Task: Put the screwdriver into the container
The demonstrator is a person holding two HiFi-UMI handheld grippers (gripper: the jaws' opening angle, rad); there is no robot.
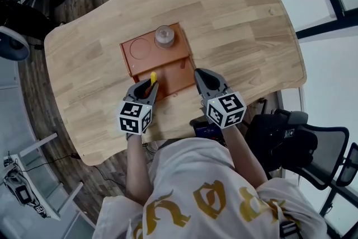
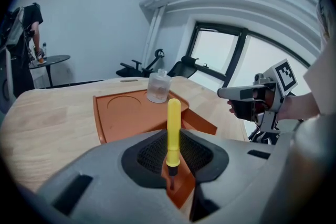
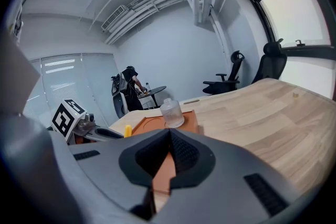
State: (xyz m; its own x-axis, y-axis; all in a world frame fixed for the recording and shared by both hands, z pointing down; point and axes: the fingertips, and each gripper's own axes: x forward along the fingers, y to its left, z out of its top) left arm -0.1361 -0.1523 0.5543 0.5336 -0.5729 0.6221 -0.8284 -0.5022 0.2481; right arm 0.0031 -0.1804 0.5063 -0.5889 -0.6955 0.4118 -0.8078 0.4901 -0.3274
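Head view: your left claw [image 1: 149,87] pinches the yellow screwdriver [image 1: 153,77] over the near edge of the orange container [image 1: 168,67] on the tabletop [image 1: 240,19].

Left gripper view: the screwdriver stands upright; the container lies just ahead and below, with a glass jar [image 2: 158,86] at its far side.

Right gripper view: your right claw [image 3: 169,135] is pressed together and empty.
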